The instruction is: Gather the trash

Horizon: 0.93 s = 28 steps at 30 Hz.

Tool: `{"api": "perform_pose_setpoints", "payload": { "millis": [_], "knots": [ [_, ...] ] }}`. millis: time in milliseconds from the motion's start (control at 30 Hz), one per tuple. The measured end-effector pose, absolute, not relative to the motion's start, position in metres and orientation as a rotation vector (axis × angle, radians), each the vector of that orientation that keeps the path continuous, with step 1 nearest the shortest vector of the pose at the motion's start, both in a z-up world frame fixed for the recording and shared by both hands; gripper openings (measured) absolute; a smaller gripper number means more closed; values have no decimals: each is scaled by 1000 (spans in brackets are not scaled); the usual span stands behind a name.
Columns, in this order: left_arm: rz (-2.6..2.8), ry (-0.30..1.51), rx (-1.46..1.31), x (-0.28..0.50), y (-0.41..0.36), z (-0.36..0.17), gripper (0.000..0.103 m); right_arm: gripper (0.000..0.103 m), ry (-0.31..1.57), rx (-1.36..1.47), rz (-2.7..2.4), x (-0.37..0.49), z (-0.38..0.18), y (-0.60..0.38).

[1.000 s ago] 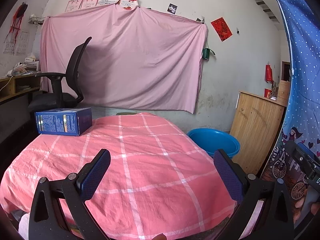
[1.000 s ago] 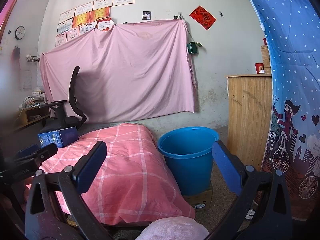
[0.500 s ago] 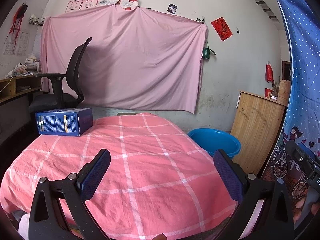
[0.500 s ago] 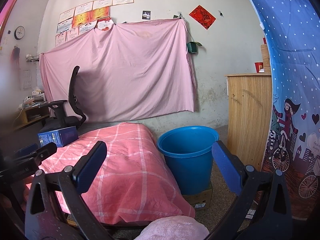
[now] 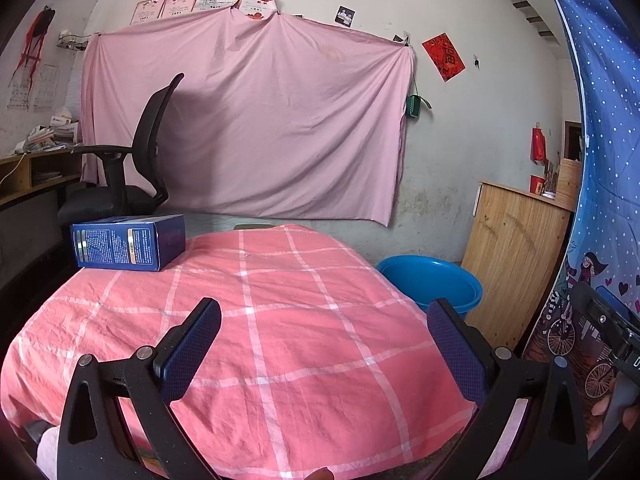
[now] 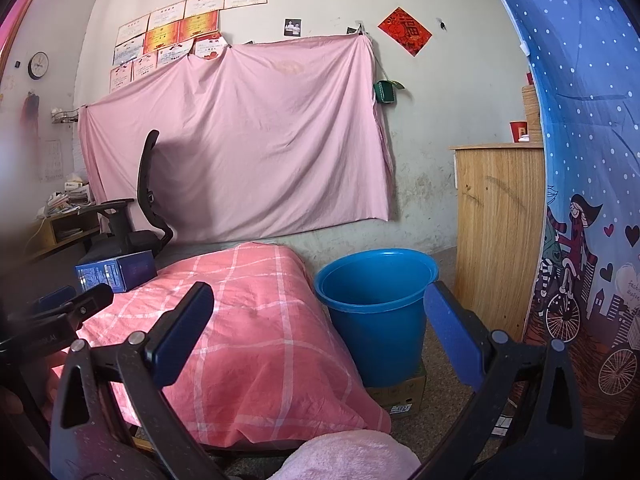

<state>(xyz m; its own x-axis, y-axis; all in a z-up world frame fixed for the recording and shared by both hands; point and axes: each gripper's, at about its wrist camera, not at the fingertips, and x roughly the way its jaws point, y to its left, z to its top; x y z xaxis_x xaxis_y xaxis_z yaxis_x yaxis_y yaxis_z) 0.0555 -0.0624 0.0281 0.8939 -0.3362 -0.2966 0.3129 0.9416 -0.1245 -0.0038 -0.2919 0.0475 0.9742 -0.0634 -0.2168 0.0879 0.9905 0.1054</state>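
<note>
A dark blue cardboard box [image 5: 128,242] lies at the far left corner of a table under a pink checked cloth [image 5: 280,320]; it also shows in the right wrist view [image 6: 116,272]. A blue plastic bucket [image 6: 376,312] stands on the floor right of the table, on a flat carton; it also shows in the left wrist view [image 5: 436,286]. My left gripper [image 5: 324,348] is open and empty, above the near part of the table. My right gripper [image 6: 320,332] is open and empty, off the table's right side, facing the bucket.
A black office chair [image 5: 132,172] stands behind the table's left corner. A wooden cabinet [image 6: 496,236] stands right of the bucket. A blue patterned curtain [image 6: 580,200] hangs at the far right. A pink sheet [image 5: 248,120] covers the back wall. A desk [image 5: 28,176] is at the left.
</note>
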Motion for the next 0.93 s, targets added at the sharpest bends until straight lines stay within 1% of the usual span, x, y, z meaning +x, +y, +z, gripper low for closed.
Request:
{"api": "perform_pose_setpoints", "payload": {
  "millis": [933],
  "knots": [
    [-314, 309, -50, 55, -69, 24, 101, 103, 232, 98, -69, -1, 46, -289]
  ]
}}
